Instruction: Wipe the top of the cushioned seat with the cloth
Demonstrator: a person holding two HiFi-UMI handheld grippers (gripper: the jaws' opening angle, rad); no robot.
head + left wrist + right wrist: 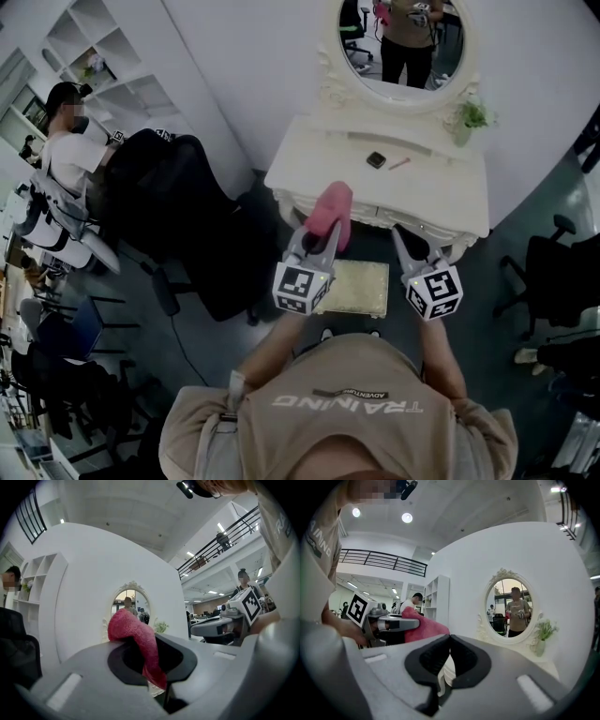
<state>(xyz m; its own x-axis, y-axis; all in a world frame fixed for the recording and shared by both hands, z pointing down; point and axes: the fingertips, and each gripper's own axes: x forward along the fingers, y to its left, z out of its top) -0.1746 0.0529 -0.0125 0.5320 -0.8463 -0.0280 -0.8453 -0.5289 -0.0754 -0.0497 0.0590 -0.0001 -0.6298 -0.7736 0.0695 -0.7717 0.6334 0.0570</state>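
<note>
The cushioned seat [361,289] is a beige square pad, low in front of the white dressing table, between and below both grippers. A pink cloth [331,210] is bunched up in the air above the seat's far left corner. My left gripper [323,232] is shut on it. In the left gripper view the cloth [137,638] hangs folded over and down through the pinched jaws of my left gripper [153,667]. My right gripper [403,240] is held level to the right. In its own view my right gripper [449,641] is shut, jaw tips touching, with nothing held.
The dressing table [309,171] carries an oval mirror [403,42], a small dark box [376,159], a pink pen [399,163] and a potted plant [469,117]. A black office chair [178,211] and a seated person [70,141] are to the left. Another dark chair [555,272] stands right.
</note>
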